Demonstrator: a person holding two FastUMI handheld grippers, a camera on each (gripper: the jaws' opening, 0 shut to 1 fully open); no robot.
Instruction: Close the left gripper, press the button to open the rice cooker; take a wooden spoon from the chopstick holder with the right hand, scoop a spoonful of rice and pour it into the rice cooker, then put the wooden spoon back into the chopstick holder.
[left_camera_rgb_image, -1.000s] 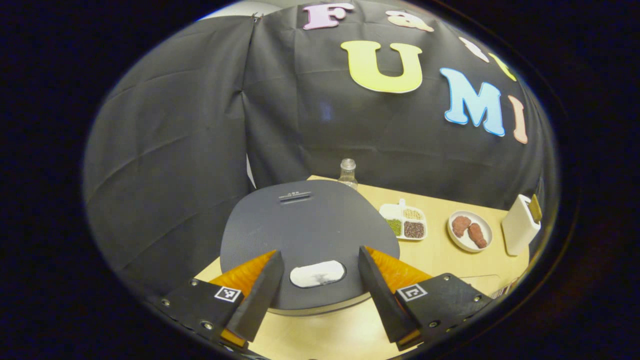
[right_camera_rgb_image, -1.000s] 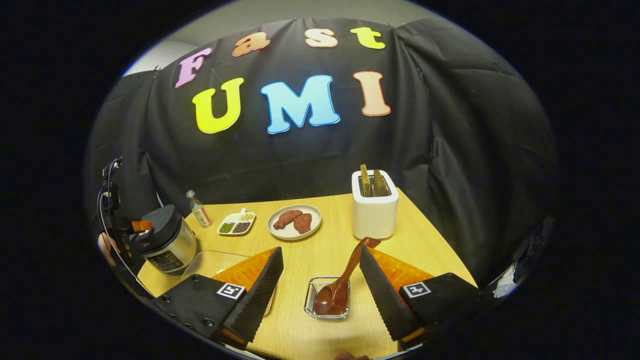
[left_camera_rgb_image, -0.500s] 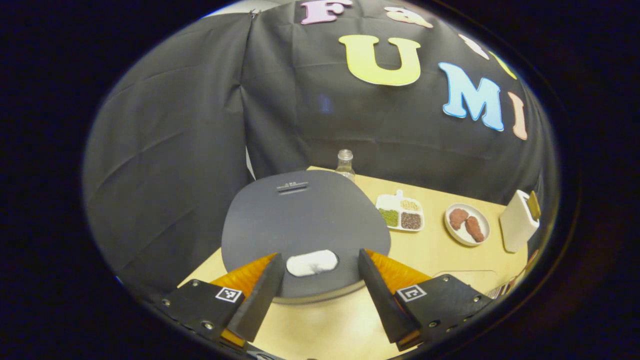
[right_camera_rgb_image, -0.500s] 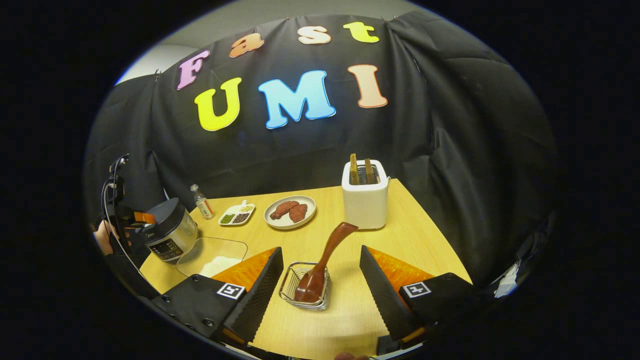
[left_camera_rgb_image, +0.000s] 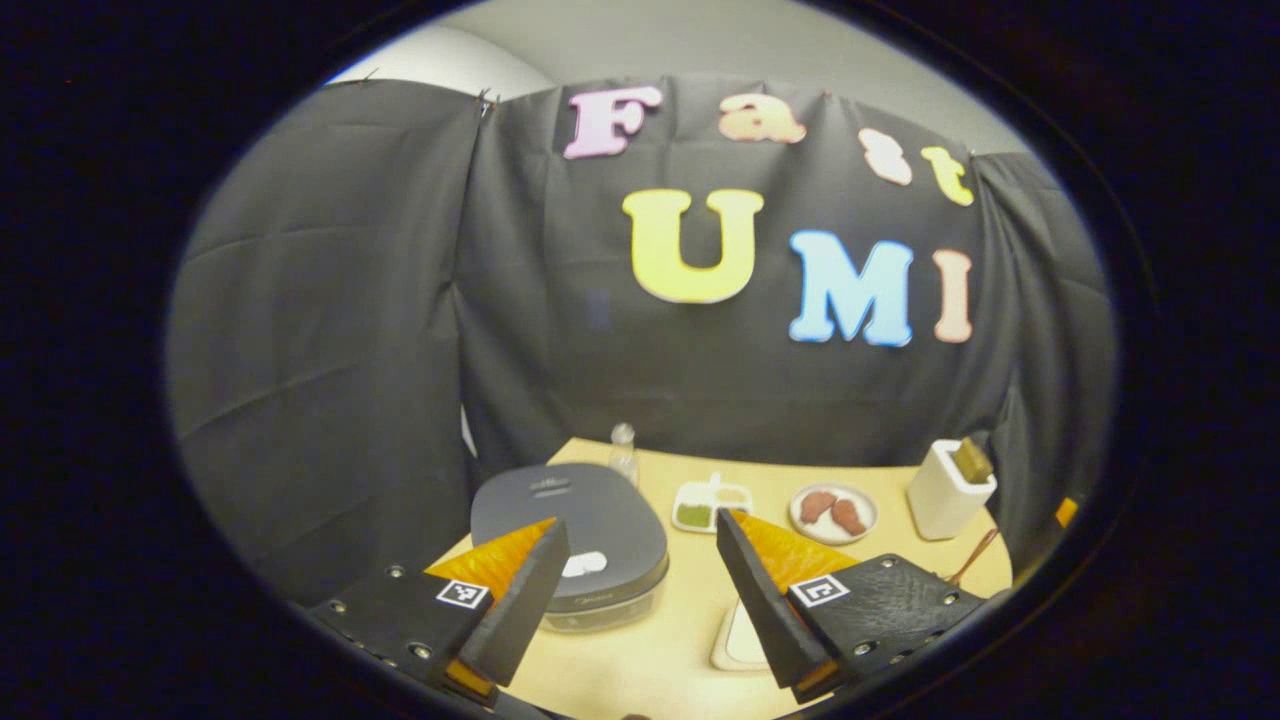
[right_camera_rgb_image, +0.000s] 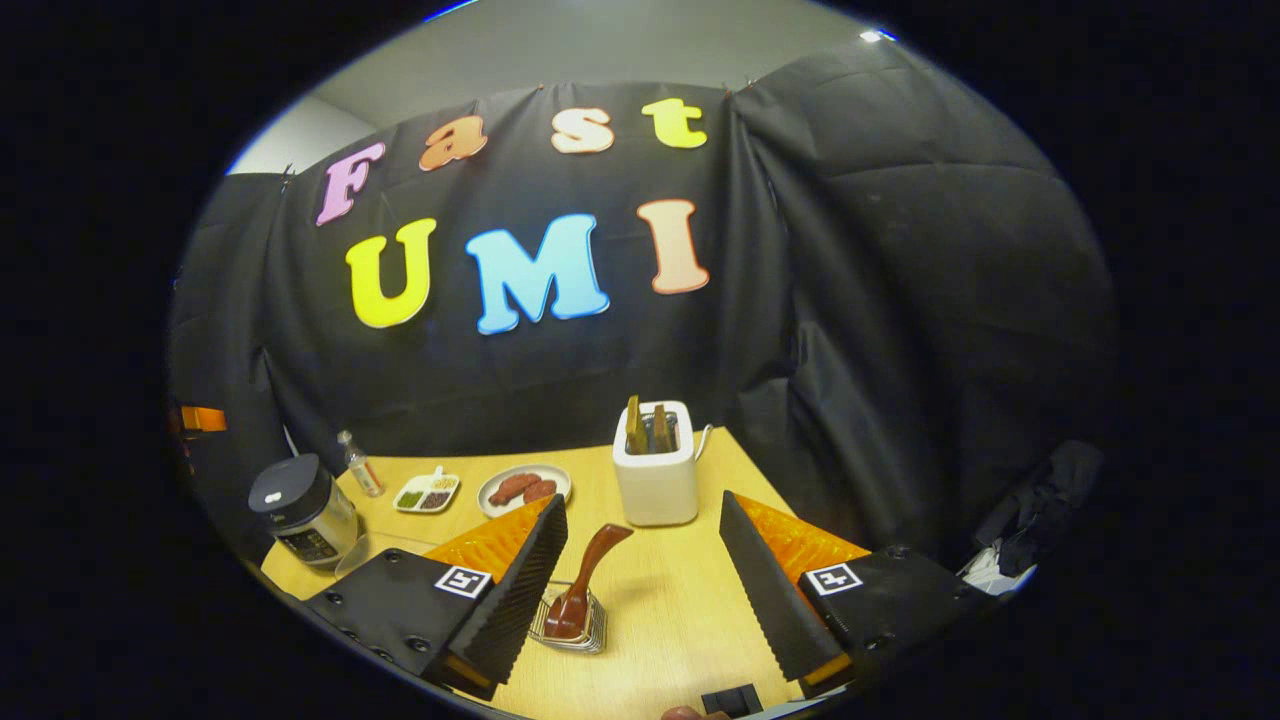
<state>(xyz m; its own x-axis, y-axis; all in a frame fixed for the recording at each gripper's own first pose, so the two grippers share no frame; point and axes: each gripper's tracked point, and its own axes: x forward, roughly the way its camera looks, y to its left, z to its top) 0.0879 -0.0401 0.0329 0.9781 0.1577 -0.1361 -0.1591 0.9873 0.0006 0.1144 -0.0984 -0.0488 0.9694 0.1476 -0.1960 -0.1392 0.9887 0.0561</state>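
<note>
Both grippers stand with jaws wide apart, holding nothing. Left gripper (left_camera_rgb_image: 635, 595) hangs above the table edge, short of the rice cooker (left_camera_rgb_image: 580, 545); lid down, button (left_camera_rgb_image: 584, 565) apparently unpressed. Right gripper (right_camera_rgb_image: 640, 585) hovers near the wooden spoon (right_camera_rgb_image: 585, 580), which leans in the chopstick holder (right_camera_rgb_image: 570, 632). Judgement: no task step completed.

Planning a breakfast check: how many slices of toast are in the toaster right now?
2. Both stand upright in the white toaster at the table's far edge: the left slice and the right slice, side by side. None seems hidden.
</note>
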